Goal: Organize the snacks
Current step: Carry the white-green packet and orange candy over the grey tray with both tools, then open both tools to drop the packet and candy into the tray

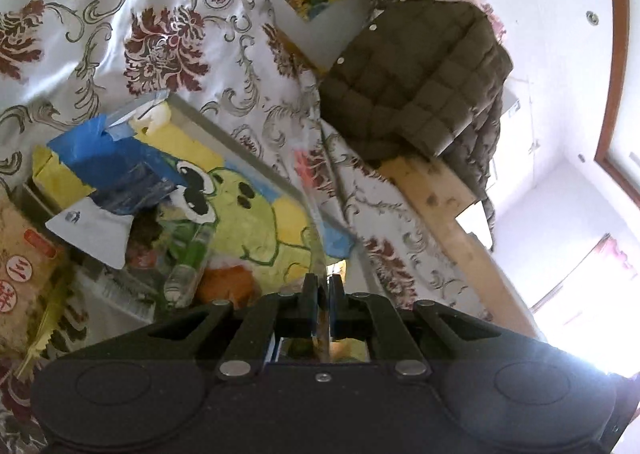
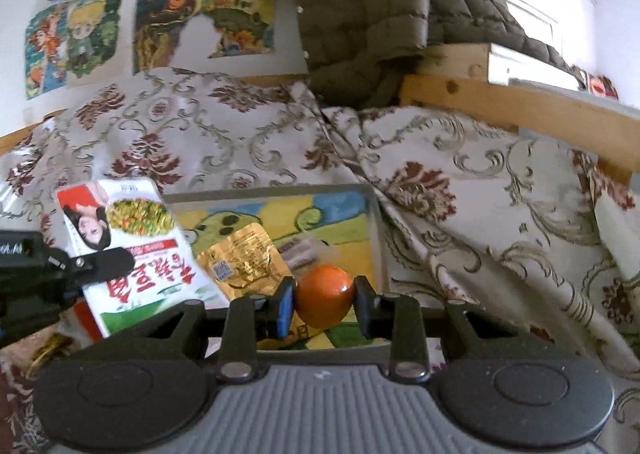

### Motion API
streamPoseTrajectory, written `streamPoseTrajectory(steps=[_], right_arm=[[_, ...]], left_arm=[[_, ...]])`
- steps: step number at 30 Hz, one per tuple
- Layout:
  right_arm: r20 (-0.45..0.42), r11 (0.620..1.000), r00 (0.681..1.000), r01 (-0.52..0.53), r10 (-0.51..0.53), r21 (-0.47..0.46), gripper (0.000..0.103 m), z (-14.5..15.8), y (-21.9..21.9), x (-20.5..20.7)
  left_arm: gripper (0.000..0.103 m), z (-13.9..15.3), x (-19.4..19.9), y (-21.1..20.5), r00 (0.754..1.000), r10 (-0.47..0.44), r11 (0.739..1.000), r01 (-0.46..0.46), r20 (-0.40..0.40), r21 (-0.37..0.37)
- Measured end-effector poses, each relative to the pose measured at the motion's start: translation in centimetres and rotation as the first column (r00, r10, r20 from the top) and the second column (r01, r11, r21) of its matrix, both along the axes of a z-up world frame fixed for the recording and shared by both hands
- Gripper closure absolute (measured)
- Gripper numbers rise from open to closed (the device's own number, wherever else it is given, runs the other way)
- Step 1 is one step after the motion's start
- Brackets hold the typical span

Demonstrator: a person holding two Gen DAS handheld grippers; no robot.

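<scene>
A floral bedspread [image 2: 248, 142] carries the cartoon-lined tray [image 2: 375, 222].

Left hand-held gripper [image 1: 323, 294] pinches a thin packet edge [image 1: 322, 328] above the tray [image 1: 224, 126].

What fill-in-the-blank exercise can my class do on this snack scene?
1. The right gripper is shut on a round fruit coloured ____.
2. The left gripper is shut on a snack packet coloured white, green and ____.
3. The gold pouch lies in a tray painted with a green ____.
Missing words: orange; red; frog.
</scene>
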State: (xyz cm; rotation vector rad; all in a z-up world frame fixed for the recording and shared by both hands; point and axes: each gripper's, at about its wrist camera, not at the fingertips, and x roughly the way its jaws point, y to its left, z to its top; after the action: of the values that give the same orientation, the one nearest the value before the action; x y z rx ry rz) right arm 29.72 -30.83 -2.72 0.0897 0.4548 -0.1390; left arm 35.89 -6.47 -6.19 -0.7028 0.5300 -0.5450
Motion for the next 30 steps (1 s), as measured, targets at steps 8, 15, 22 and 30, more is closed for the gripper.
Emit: streamPoseTrajectory(steps=[8, 15, 22, 30], right_arm=[[-0.044, 0.999, 0.999, 0.009, -0.007, 0.05, 0.068, -1.0, -1.0, 1.0], [-0.067, 0.998, 0.998, 0.011, -0.007, 0.064, 0.067, -1.4, -1.1, 1.0], [-0.066, 0.998, 0.998, 0.002, 0.002, 0.067, 0.052, -1.2, -1.1, 0.8], [0.042, 0.998, 0.999, 0.026, -0.028, 0.061, 0.021, 1.6, -1.8, -1.3]], left_arm=[[0.087, -0.1, 0.3, -0.6, 0.999, -0.016, 0.98, 0.007, 0.044, 0.197], [0.052, 1.1, -0.1, -2.0, 0.997, -0.027, 0.937, -0.002, 0.077, 0.349], [0.022, 2.2, -1.6, -2.5, 0.993, -0.051, 0.932, 0.01, 0.104, 0.361], [0.001, 4.5, -3.3, -0.4, 0.989, 0.048, 0.934, -0.094, 0.141, 0.345]])
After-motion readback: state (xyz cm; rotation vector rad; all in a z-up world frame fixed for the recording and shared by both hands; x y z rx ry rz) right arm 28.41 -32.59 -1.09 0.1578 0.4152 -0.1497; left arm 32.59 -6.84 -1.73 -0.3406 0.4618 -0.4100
